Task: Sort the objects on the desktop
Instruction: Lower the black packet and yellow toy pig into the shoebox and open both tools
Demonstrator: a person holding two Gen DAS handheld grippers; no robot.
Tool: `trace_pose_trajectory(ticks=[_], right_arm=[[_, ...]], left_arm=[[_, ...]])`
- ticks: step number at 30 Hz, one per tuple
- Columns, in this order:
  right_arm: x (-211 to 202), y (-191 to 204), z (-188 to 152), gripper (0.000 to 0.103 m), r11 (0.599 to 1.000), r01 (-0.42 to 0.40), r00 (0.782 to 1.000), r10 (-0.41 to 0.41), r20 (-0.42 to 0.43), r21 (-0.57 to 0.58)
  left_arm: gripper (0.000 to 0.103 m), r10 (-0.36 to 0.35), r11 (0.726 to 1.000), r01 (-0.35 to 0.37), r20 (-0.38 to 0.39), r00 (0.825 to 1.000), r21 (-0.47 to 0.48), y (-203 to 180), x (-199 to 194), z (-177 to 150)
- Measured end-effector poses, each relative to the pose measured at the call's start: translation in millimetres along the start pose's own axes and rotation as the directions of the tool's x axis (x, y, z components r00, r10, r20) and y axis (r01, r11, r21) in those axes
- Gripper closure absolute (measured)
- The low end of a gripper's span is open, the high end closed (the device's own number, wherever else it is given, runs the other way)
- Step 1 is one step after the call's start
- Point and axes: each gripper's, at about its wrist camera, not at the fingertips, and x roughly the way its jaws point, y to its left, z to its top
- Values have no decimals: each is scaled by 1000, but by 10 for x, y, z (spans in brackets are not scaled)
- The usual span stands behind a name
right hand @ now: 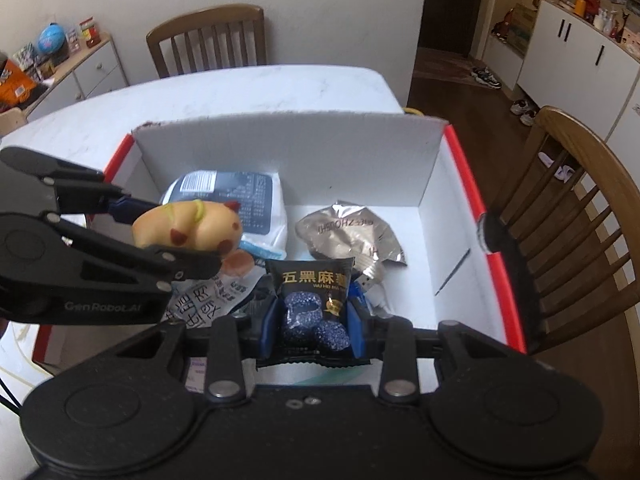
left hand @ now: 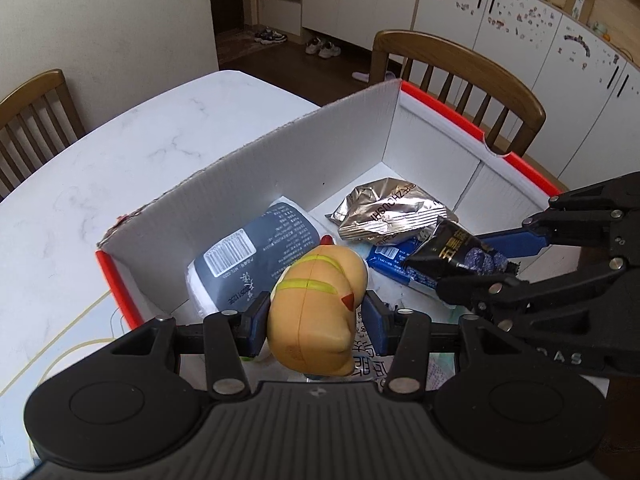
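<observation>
Left gripper (left hand: 316, 316) pinches a tan toy figure (left hand: 318, 308) between its blue pads, the toy filling the gap and bulging up toward 12 o'clock in the left wrist view. Right gripper (right hand: 312, 320) clamps a black snack packet (right hand: 312, 304) the same way, its printed face turned to the camera. Both hang over the white cardboard box with red edges (left hand: 256, 168), which stands on the white marble table (left hand: 120, 152). From the left wrist view, the right gripper and its packet reach in from 3 o'clock, just beside the toy. Inside the box, a dark blue tissue pack (left hand: 248, 256) lies at 11 o'clock of the toy, and a crumpled silver foil bag (left hand: 388, 212) lies at 1 o'clock, with a blue wrapper (left hand: 392, 260) under its near edge.
</observation>
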Motion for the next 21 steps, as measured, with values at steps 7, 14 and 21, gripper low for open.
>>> trace_pose_trajectory(ticks=[7, 14, 21], right_arm=[[172, 16, -7, 69, 999, -1, 999, 0, -44, -32], [324, 26, -41, 69, 999, -6, 996, 2, -85, -42], [410, 26, -64, 69, 999, -8, 994, 3, -106, -44]], left_arm=[[56, 5, 1000, -4, -31, 999, 16, 6, 124, 17], [56, 5, 1000, -4, -55, 998, 18, 35, 208, 17], [56, -4, 1000, 5, -78, 997, 17, 55, 280, 39]])
